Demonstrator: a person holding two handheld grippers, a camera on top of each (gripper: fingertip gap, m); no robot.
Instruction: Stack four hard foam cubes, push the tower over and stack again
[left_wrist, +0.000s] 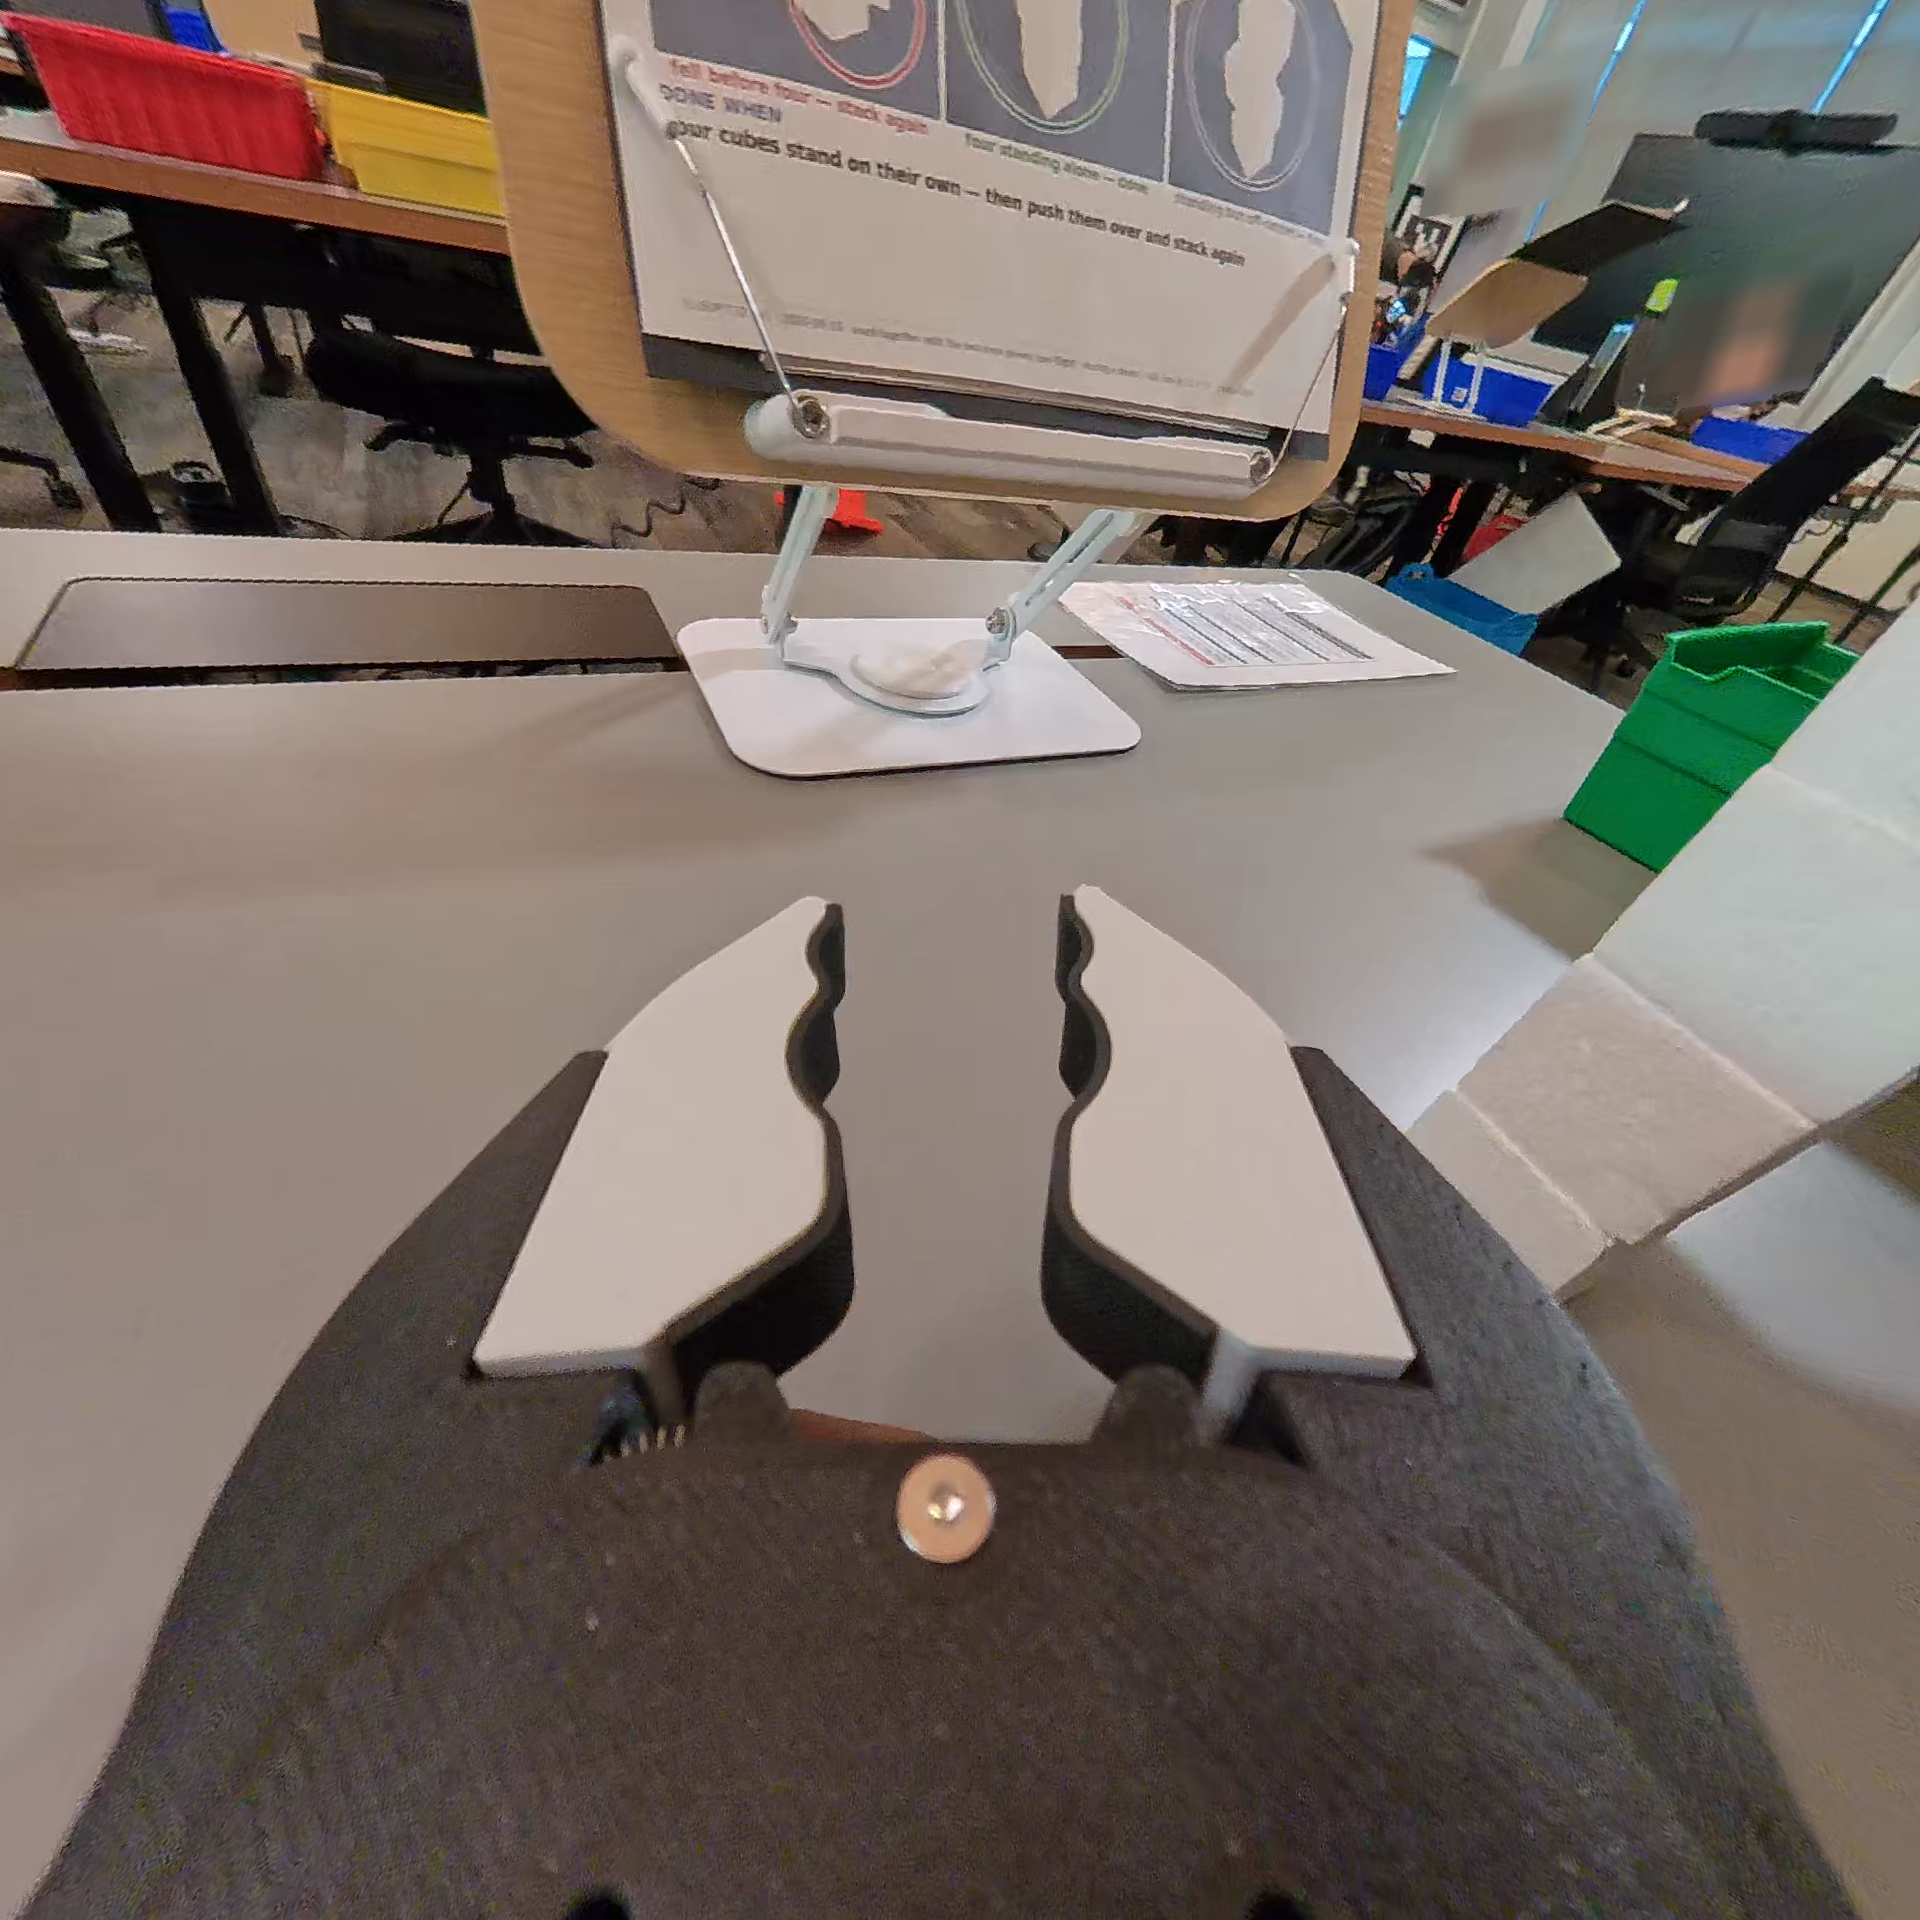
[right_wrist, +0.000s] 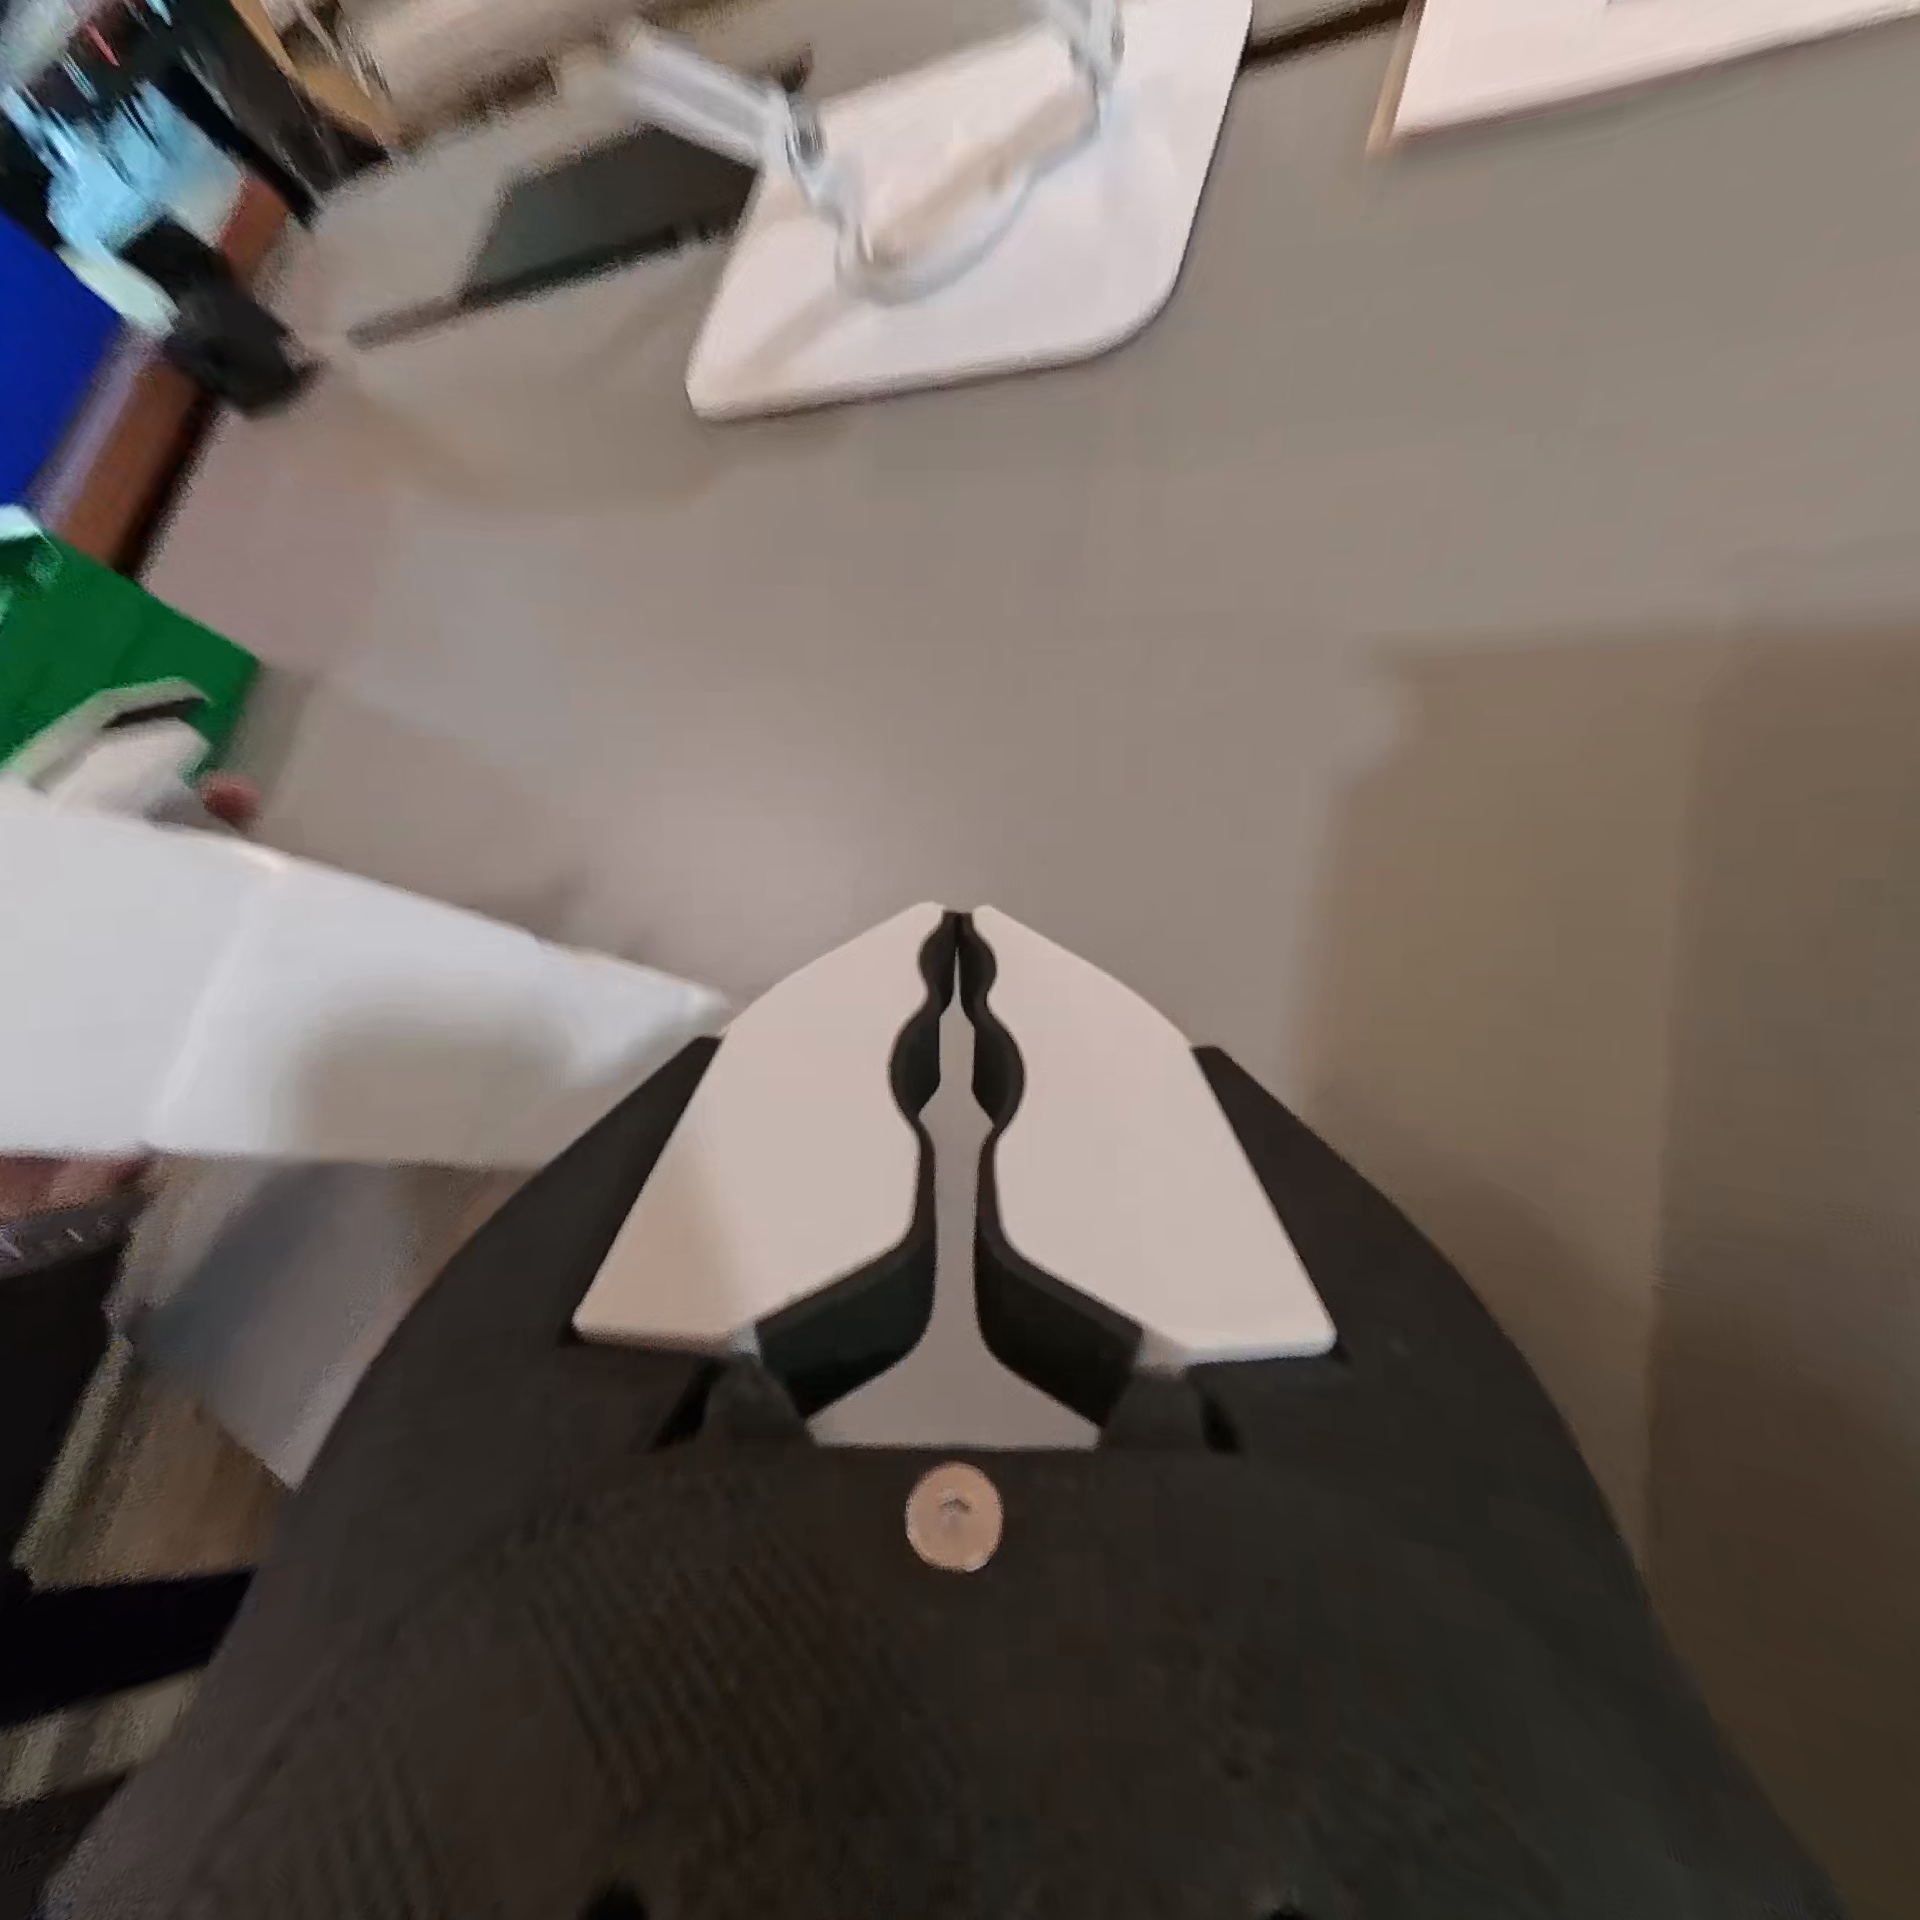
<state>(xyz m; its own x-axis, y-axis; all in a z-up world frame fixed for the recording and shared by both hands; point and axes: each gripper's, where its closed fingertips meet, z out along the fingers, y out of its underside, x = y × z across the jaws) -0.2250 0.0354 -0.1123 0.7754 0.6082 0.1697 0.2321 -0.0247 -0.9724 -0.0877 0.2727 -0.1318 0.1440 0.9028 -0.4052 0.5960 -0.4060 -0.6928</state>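
A column of white foam cubes (left_wrist: 1662, 1091) leans steeply at the right edge of the left wrist view, tilted off the grey table (left_wrist: 416, 935). My left gripper (left_wrist: 951, 914) is open and empty above the table, left of the column. In the right wrist view, which is blurred by motion, the same white cubes (right_wrist: 312, 997) lie slanted at the left, just beside my right gripper (right_wrist: 956, 914). The right gripper is shut with nothing between its fingers. Whether it touches the cubes is unclear.
A document stand with a sheet (left_wrist: 935, 208) rises from a white base (left_wrist: 1039, 717) at the table's back. A laminated sheet (left_wrist: 1247, 629) lies to its right. A green bin (left_wrist: 1714, 727) stands beyond the right edge. A dark inset panel (left_wrist: 343, 623) is at back left.
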